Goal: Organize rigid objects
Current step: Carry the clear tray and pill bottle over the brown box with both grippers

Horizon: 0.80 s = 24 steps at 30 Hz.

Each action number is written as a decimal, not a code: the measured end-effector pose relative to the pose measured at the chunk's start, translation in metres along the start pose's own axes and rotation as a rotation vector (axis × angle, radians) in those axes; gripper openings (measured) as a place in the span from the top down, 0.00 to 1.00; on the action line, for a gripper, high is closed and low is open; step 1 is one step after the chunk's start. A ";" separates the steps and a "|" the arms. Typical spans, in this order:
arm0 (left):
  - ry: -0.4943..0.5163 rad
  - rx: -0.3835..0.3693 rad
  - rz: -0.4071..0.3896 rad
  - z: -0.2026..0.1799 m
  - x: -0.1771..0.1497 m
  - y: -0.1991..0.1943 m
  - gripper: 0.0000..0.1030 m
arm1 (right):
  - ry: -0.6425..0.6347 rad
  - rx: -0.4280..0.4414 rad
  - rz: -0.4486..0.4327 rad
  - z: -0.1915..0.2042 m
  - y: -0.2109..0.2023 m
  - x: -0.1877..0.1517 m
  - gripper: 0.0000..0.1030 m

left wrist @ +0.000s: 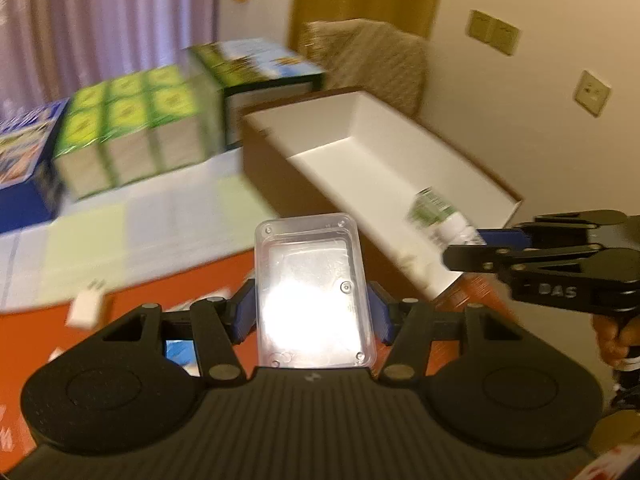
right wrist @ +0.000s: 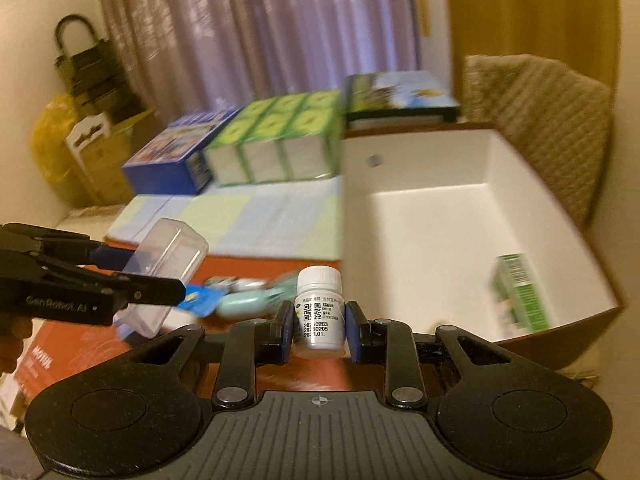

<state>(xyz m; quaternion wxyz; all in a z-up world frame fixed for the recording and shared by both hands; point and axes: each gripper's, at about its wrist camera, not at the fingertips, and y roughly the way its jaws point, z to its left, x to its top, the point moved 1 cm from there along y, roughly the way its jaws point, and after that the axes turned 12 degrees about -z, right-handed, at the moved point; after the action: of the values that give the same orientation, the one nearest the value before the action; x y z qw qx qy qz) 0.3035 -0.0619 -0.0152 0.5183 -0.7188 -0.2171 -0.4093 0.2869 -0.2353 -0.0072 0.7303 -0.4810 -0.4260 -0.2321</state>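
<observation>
My left gripper [left wrist: 312, 316] is shut on a clear plastic box [left wrist: 314, 288] and holds it above the red tabletop; the box also shows in the right wrist view [right wrist: 164, 276]. My right gripper [right wrist: 319, 330] is shut on a small white pill bottle [right wrist: 319, 312] with a white cap, upright, just left of the open white-lined cardboard box [right wrist: 440, 216]. In the left wrist view the bottle [left wrist: 440, 220] hangs over that box's [left wrist: 360, 152] near rim. A green carton [right wrist: 518, 294] lies inside the box at its right.
Green tissue packs [right wrist: 280, 140], a blue box [right wrist: 172, 156] and a dark printed box [right wrist: 400, 96] stand at the back. A teal item [right wrist: 244, 302] and a blue card [right wrist: 200, 298] lie on the red surface. A white charger [left wrist: 86, 306] lies at left.
</observation>
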 end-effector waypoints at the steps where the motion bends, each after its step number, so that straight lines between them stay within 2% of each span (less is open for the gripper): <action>1: 0.005 -0.018 -0.002 -0.009 0.005 0.008 0.48 | 0.002 -0.013 -0.006 -0.008 -0.001 0.003 0.77; 5: 0.022 -0.060 -0.005 -0.039 0.025 0.037 0.48 | 0.016 -0.048 -0.019 -0.042 -0.001 0.012 0.77; 9: 0.036 -0.067 0.005 -0.064 0.039 0.065 0.48 | 0.008 -0.064 -0.014 -0.071 0.006 0.017 0.77; 16: 0.037 -0.036 0.067 -0.081 0.044 0.112 0.48 | 0.006 -0.063 0.013 -0.106 0.027 0.021 0.77; 24: 0.049 0.010 0.121 -0.085 0.044 0.150 0.48 | 0.020 -0.045 0.057 -0.133 0.050 0.017 0.77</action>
<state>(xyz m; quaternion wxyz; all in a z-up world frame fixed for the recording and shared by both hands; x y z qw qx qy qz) 0.4081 -0.2004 -0.0542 0.5510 -0.7177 -0.1625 -0.3937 0.3860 -0.3322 -0.0417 0.7298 -0.5070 -0.3995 -0.2253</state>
